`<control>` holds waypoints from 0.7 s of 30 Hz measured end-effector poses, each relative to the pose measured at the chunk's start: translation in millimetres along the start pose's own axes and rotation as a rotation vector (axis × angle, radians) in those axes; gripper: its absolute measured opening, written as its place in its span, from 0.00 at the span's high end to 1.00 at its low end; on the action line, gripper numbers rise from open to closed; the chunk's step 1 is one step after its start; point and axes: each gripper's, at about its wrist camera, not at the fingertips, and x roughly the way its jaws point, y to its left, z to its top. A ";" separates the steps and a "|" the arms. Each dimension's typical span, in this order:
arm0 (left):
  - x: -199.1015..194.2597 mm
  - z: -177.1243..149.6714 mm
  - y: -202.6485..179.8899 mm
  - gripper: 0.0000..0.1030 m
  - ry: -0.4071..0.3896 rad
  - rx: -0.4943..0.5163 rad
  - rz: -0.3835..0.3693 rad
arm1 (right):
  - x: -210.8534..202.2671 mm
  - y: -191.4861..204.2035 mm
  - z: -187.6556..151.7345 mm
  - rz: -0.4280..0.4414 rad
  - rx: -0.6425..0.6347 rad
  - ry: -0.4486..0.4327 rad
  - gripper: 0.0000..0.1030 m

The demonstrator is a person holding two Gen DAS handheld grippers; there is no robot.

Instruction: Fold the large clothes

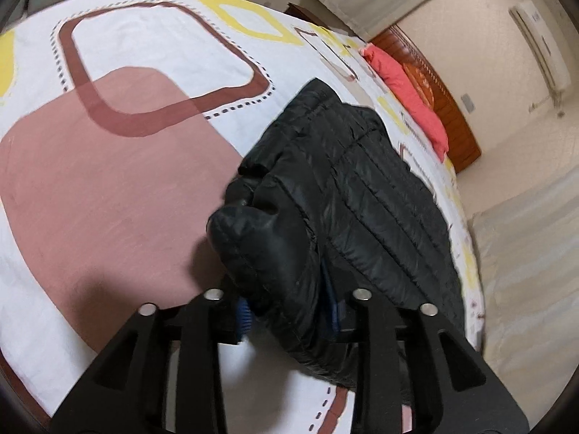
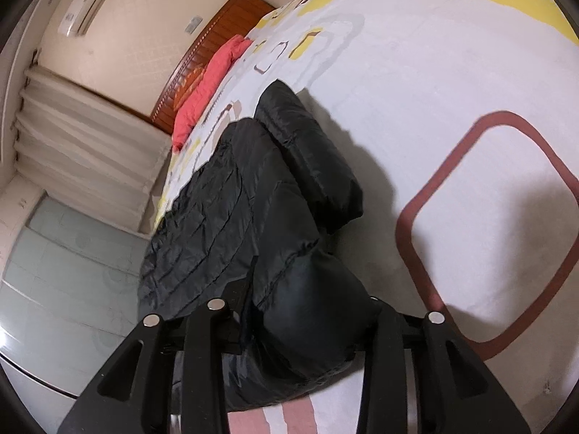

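Fabric fills the gap of both tongs. The left gripper [image 1: 289, 311] has a puffy fold of the black quilted jacket [image 1: 347, 188] bunched between its fingers; a blue ribbed pad shows against the fabric on one side, but whether the pads press on it or stand just off it I cannot tell, as the fingertips are buried. The right gripper [image 2: 296, 322] likewise has a padded fold of the jacket [image 2: 224, 217] between its fingers, contact equally hidden. From the tongs the jacket runs away across the patterned bedsheet [image 1: 119, 188], lying near the bed's edge, one sleeve folded alongside its body. Further on, a coral pillow [image 1: 409, 97] lies against the wooden headboard [image 1: 452, 115].
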 end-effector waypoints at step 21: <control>9.0 14.1 23.0 0.47 0.020 -0.049 0.082 | -4.1 -26.1 7.2 0.007 0.058 -0.006 0.52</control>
